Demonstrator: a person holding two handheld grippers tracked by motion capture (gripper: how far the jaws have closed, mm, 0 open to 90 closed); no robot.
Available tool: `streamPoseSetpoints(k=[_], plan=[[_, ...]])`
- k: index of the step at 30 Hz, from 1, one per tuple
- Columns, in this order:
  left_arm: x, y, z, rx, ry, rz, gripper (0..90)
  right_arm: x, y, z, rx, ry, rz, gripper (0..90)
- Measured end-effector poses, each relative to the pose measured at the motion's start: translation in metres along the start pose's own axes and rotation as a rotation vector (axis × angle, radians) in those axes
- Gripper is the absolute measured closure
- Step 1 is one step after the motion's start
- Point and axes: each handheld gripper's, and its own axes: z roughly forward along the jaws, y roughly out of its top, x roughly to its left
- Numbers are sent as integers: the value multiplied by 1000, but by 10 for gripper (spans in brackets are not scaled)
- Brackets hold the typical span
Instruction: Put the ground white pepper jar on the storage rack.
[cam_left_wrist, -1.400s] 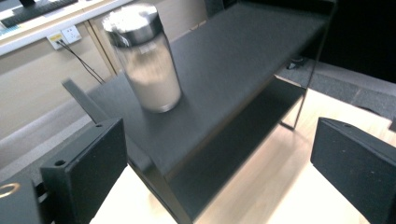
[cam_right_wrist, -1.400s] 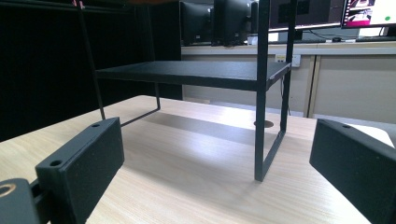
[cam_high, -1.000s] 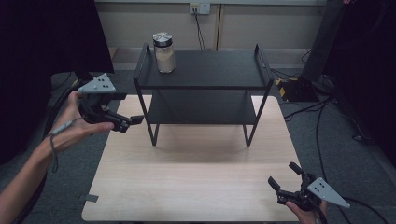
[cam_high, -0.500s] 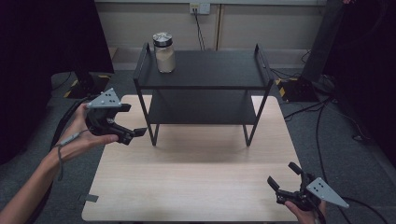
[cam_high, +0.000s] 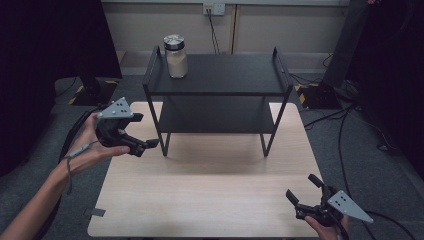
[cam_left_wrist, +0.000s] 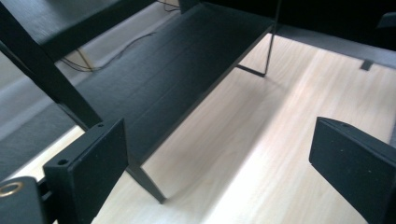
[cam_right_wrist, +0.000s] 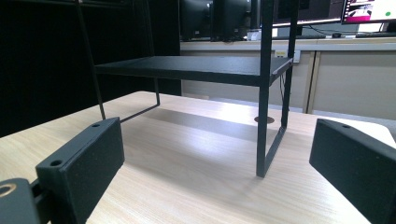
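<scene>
Jar: we see a glass jar (cam_high: 176, 56) with a metal lid in the upper left of the high view, upright on the top shelf of the black rack (cam_high: 220, 92), at its left end — a pale powder fills most of it.
Rack: it stands on the far half of the wooden surface (cam_high: 200, 200); both shelves look bare apart from the jar.
Left tool: we find the left tool (cam_high: 143, 145) at the left of the high view, held above the surface's left edge just beside the rack's front left leg; its jaws stand spread and grip nothing.
Right tool: the right tool (cam_high: 302, 190) sits low in the lower right corner — jaws spread, nothing between them, pointed toward the rack.
</scene>
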Motion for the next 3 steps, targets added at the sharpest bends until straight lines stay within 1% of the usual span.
streamPoseSetpoints(k=[1,2,3], plan=[[-2,0,1,5,12,11,41,0,0,0,0,0,-1,24],[-3,-1,1,8,15,10,41,-1,0,0,-1,1,0,24],[-2,-2,2,5,8,8,41,-1,0,0,0,0,2,24]])
